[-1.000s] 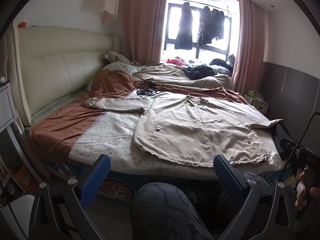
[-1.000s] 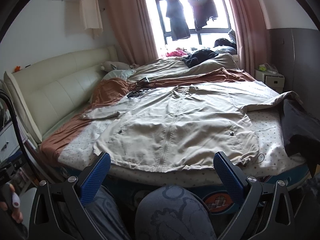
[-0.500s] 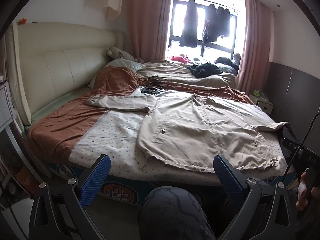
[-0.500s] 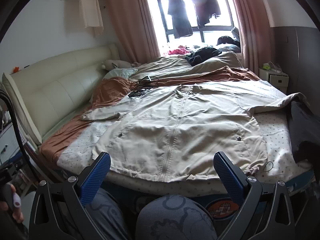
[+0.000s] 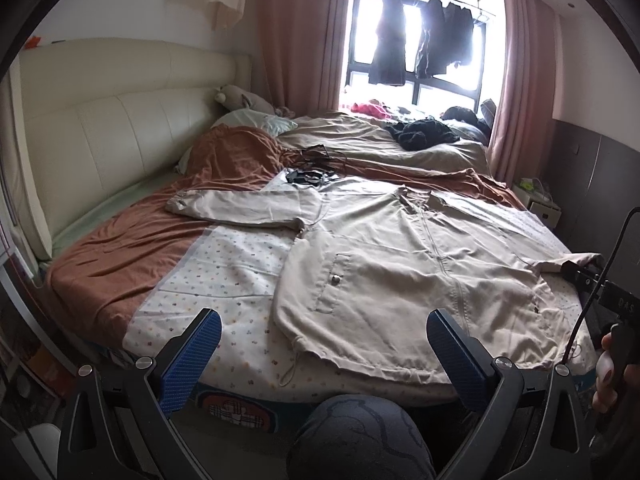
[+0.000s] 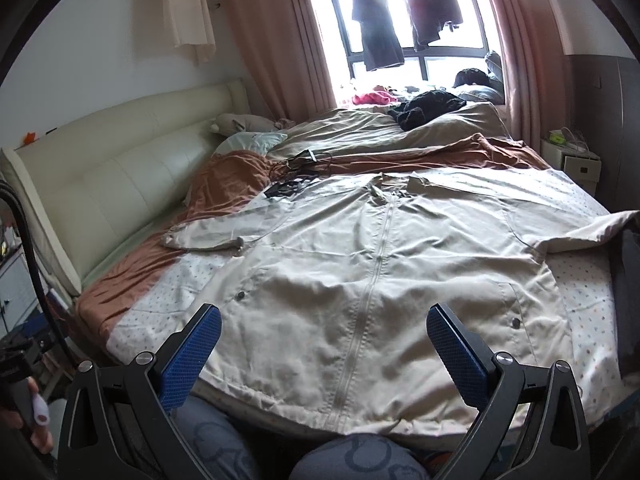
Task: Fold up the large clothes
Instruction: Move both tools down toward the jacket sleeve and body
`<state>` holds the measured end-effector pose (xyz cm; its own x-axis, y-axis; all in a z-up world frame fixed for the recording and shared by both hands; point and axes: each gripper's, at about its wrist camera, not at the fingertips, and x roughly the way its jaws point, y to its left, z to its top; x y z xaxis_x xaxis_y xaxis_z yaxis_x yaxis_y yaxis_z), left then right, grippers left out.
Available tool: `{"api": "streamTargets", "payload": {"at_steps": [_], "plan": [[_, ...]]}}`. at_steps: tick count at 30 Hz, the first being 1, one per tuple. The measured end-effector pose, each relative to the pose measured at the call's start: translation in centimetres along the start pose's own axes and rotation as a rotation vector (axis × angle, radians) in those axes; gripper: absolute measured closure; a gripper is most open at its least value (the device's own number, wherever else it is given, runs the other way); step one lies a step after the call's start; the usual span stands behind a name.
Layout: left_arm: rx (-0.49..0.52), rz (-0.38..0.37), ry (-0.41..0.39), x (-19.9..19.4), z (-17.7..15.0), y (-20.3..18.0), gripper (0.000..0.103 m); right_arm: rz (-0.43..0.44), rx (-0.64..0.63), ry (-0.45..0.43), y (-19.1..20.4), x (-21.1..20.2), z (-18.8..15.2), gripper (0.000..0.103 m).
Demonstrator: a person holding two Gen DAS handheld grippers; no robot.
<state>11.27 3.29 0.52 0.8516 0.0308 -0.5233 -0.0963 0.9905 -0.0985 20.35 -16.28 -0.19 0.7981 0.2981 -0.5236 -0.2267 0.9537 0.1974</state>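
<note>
A large beige zip jacket [image 5: 404,276] lies spread flat, front up, on the bed; it also fills the right wrist view [image 6: 372,280]. Its left sleeve [image 5: 240,208] stretches out to the left and its right sleeve [image 6: 588,232] reaches the bed's right edge. My left gripper [image 5: 324,344] is open and empty, above the jacket's lower left hem. My right gripper [image 6: 324,344] is open and empty, over the hem near the zip's lower end.
The bed has a dotted white sheet [image 5: 224,272] and a rust-brown blanket [image 5: 132,248]. Dark cables and a small device [image 5: 308,176] lie beyond the collar. A dark garment [image 6: 628,300] lies at the bed's right edge. A cream headboard [image 5: 100,128] is left, a nightstand [image 6: 576,164] right.
Both grippers have moved forward toward the bed, so the jacket looks larger and closer. Both stay open and empty. The jacket has not moved.
</note>
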Motion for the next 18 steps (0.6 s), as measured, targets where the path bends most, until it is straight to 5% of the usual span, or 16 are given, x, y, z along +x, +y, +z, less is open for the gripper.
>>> {"api": "streamTargets", "payload": {"at_steps": [18], "plan": [[-0.079,0.119,0.124,13.8,5.4,5.3,0.0,0.105,0.105,0.084,2.7,15.7,6.8,0.0]]}}
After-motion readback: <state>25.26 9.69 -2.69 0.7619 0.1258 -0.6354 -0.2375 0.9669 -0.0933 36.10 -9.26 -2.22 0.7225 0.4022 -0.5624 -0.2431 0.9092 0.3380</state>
